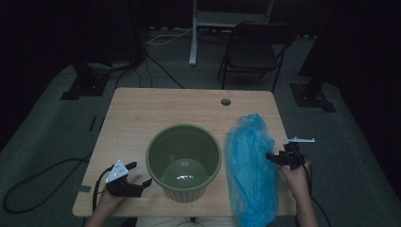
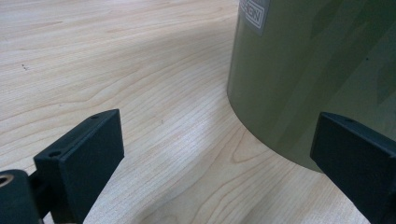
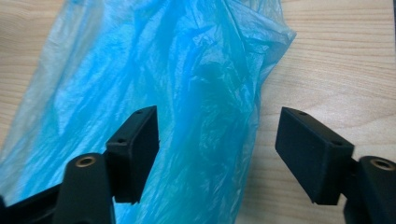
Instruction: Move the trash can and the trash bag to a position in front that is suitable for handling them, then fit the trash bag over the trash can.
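Note:
An empty olive-green bin (image 1: pixel 184 160) stands upright at the front middle of the wooden table (image 1: pixel 156 106). A crumpled blue plastic bag (image 1: pixel 251 165) lies flat to its right and hangs over the front edge. My left gripper (image 1: pixel 140 176) rests open at the front left, its jaws pointing at the green bin's wall (image 2: pixel 317 70) a short way off. At the bag's right edge my right gripper (image 1: pixel 271 157) is open. In the right gripper view the blue bag (image 3: pixel 154 84) lies under and between the jaws of the right gripper (image 3: pixel 217 140).
A round cable hole (image 1: pixel 225 101) sits near the table's far edge. Behind the table stand a dark folding chair (image 1: pixel 255 47) and a white stand (image 1: pixel 194 33), with cables on the floor. Bare wood lies left of the bin.

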`<state>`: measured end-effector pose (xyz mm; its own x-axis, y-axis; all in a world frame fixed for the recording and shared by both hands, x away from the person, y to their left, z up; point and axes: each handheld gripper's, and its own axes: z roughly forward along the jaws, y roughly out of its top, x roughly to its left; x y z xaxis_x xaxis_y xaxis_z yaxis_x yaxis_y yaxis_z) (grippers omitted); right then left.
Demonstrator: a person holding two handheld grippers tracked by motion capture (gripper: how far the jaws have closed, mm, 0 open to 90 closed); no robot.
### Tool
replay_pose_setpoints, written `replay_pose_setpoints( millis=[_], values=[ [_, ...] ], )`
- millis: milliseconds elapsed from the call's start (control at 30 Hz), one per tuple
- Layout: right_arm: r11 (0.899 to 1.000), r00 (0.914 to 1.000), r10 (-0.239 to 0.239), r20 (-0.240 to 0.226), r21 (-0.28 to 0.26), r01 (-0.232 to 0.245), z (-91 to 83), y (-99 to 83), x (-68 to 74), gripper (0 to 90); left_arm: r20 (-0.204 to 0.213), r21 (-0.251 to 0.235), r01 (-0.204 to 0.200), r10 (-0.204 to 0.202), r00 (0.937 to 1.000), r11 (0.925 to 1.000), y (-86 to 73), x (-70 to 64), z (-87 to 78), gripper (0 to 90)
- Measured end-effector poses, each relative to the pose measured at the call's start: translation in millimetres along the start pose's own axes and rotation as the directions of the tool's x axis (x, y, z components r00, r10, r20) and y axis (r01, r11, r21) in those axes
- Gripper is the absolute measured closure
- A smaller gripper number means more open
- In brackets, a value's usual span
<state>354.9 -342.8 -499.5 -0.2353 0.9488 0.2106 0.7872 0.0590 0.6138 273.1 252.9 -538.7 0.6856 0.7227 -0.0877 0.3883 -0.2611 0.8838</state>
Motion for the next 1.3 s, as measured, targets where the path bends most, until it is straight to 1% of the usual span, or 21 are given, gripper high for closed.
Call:
replay_pose_setpoints(
  millis=[100, 167, 333, 433, 567, 667, 867, 1067, 1133, 1167, 1233, 1300],
  values=[
    [1.000, 0.9998, 0.013, -0.013, -0.020, -0.013, -4.8, -1.1, -0.1, 27.7, 0.001, 0.001, 0.001, -0.001, 1.0000, 1.0000, 0.0, -0.2, 0.2, 3.3],
    [0.999, 0.9990, 0.030, -0.031, -0.033, -0.031, -5.9, -2.4, -1.9, 27.6, 0.002, 0.001, 0.000, 0.000, 1.0000, 1.0000, -0.1, -0.3, 0.2, 3.3],
    [0.999, 0.9986, 0.041, -0.032, -0.024, -0.042, -1.2, -5.1, -2.8, 27.5, 0.003, 0.003, 0.001, -0.001, 1.0000, 1.0000, -0.4, -0.4, 0.8, 3.3],
    [0.999, 0.9984, 0.037, -0.044, -0.016, -0.037, 1.9, -4.7, -0.3, 27.3, 0.004, 0.004, 0.000, 0.000, 1.0000, 1.0000, -0.4, -0.7, 1.1, 3.3],
    [0.999, 0.9980, 0.035, -0.052, 0.004, -0.035, 10.7, -0.6, 1.2, 26.2, 0.003, 0.004, 0.004, -0.004, 1.0000, 1.0000, -0.6, -0.3, 1.1, 3.3],
    [0.999, 0.9982, 0.034, -0.049, 0.015, -0.034, 16.0, 2.8, 3.0, 25.7, 0.003, 0.003, 0.004, -0.004, 1.0000, 1.0000, -0.3, -0.1, 1.2, 3.3],
    [0.998, 0.9995, 0.004, -0.030, 0.067, -0.002, 38.8, 15.1, 12.8, 21.9, 0.004, 0.007, -0.001, 0.001, 1.0000, 1.0000, -0.6, 0.9, 1.1, 3.3],
    [0.996, 0.9995, -0.029, -0.009, 0.089, 0.030, 59.1, 25.5, 31.0, 20.6, 0.000, 0.005, 0.005, -0.005, 1.0000, 1.0000, -1.2, 2.2, -0.3, 3.3],
    [0.994, 0.9986, -0.052, 0.009, 0.092, 0.051, 66.5, 27.2, 39.6, 20.4, -0.001, 0.003, 0.004, -0.004, 1.0000, 1.0000, -1.4, 2.4, -1.2, 3.3],
    [0.993, 0.9979, -0.064, 0.008, 0.099, 0.063, 69.8, 27.3, 43.6, 19.3, -0.001, 0.003, 0.005, -0.005, 1.0000, 1.0000, -1.3, 2.5, -1.6, 3.3],
    [0.991, 0.9948, -0.097, 0.031, 0.095, 0.093, 74.2, 27.3, 52.2, 19.0, -0.003, 0.001, 0.007, -0.007, 1.0000, 1.0000, -1.3, 3.2, -1.9, 3.3],
    [0.989, 0.9926, -0.116, 0.038, 0.096, 0.111, 77.2, 28.3, 58.5, 19.0, -0.003, 0.001, 0.008, -0.008, 1.0000, 1.0000, -1.4, 3.4, -1.8, 3.3]
  ],
)
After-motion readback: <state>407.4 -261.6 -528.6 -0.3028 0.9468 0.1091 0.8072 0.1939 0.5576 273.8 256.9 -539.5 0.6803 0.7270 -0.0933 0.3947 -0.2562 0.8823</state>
